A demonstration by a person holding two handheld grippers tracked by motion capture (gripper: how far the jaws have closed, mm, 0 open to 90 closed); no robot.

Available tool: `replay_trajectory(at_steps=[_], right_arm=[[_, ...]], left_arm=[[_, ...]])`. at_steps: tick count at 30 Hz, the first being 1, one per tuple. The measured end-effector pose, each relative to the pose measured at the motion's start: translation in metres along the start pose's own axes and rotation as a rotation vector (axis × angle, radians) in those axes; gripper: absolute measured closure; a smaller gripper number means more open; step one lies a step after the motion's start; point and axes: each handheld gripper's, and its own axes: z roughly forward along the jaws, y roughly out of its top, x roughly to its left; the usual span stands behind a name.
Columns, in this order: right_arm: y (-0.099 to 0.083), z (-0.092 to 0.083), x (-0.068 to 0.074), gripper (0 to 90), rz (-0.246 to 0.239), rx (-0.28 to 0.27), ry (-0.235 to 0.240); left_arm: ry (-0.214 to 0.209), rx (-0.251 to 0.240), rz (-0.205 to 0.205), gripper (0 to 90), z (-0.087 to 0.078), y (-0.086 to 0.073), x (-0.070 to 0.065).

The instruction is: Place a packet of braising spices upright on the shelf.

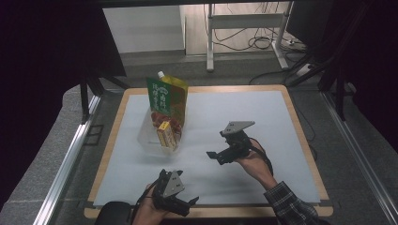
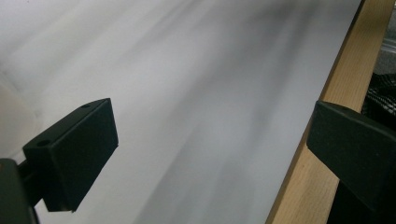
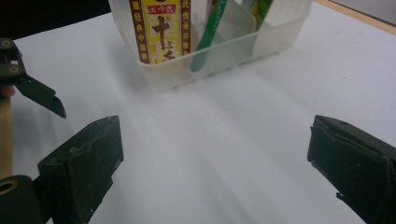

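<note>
A clear plastic tub (image 1: 146,140) stands left of centre on the white mat. In it, a green, yellow and red spouted pouch (image 1: 167,96) stands upright beside a small yellow box (image 1: 166,134). My right gripper (image 1: 215,158) hovers right of the tub, pointing at it, open and empty. In the right gripper view its jaws (image 3: 215,154) stand wide apart before the tub (image 3: 168,77), the yellow box (image 3: 159,28) and the pouch's green edge (image 3: 208,37). My left gripper (image 1: 190,204) is low at the front edge, open and empty, its jaws (image 2: 210,144) over the mat.
The white mat (image 1: 244,112) lies on a wood-rimmed table (image 1: 305,140); the wooden edge (image 2: 322,116) runs beside the left gripper. A jaw of the left gripper (image 3: 42,95) shows at the left of the right gripper view. Cables and a metal stand (image 1: 244,23) lie beyond the table.
</note>
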Motion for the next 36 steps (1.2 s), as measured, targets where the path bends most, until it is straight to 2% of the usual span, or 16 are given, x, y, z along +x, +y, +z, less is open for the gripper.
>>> replay_trajectory(at_steps=[12, 18, 22, 31, 36], right_arm=[[-0.025, -0.034, -0.007, 3.5, 0.034, -0.006, -0.067], [-0.036, -0.049, -0.008, 3.5, 0.041, -0.016, -0.092], [-0.046, -0.057, -0.01, 3.1, 0.049, -0.016, -0.114], [-0.069, -0.075, -0.014, 1.3, 0.1, -0.022, -0.141], [-0.081, -0.084, -0.016, 0.9, 0.106, -0.008, -0.165]], left_arm=[[-0.004, 0.007, -0.009, 1.3, 0.001, -0.001, 0.001], [-0.003, 0.022, -0.038, 0.8, 0.003, -0.002, 0.004], [-0.006, 0.011, -0.05, 0.9, 0.002, -0.002, 0.005], [-0.004, 0.023, -0.042, 0.8, 0.003, -0.003, 0.005], [-0.005, 0.033, -0.043, 0.8, 0.004, -0.004, 0.005]])
